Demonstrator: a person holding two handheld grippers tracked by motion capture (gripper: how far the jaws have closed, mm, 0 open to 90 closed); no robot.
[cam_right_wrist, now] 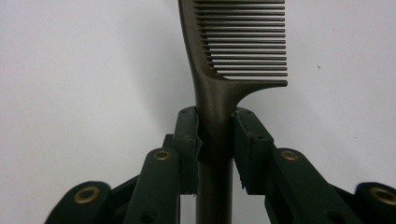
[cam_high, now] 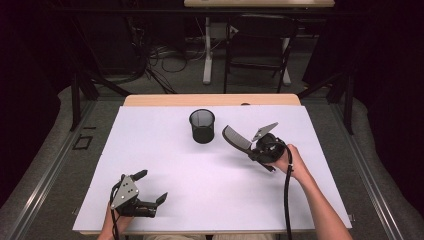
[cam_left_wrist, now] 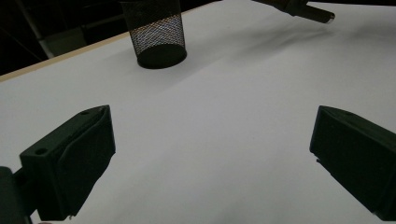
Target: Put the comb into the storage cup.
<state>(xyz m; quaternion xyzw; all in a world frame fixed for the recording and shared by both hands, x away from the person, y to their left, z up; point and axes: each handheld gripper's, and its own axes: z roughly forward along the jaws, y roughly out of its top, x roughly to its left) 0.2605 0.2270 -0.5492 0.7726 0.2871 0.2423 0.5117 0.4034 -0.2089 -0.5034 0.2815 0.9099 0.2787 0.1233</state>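
A dark comb (cam_high: 237,138) hangs above the white table, gripped by its handle in my right gripper (cam_high: 253,148), which is shut on it right of the cup. In the right gripper view the comb (cam_right_wrist: 233,56) runs up between the two pads, teeth pointing right. A black mesh cup (cam_high: 202,125) stands upright at the table's middle back; it also sits at the top of the left gripper view as the cup (cam_left_wrist: 156,32). My left gripper (cam_high: 151,186) rests near the front left edge, open, with nothing between its jaws (cam_left_wrist: 210,154).
The white sheet (cam_high: 165,165) covers the wooden table; its far wooden edge (cam_high: 210,100) shows behind the cup. Beyond the table are a dark chair (cam_high: 260,45), a white desk leg (cam_high: 207,50) and cables on the floor.
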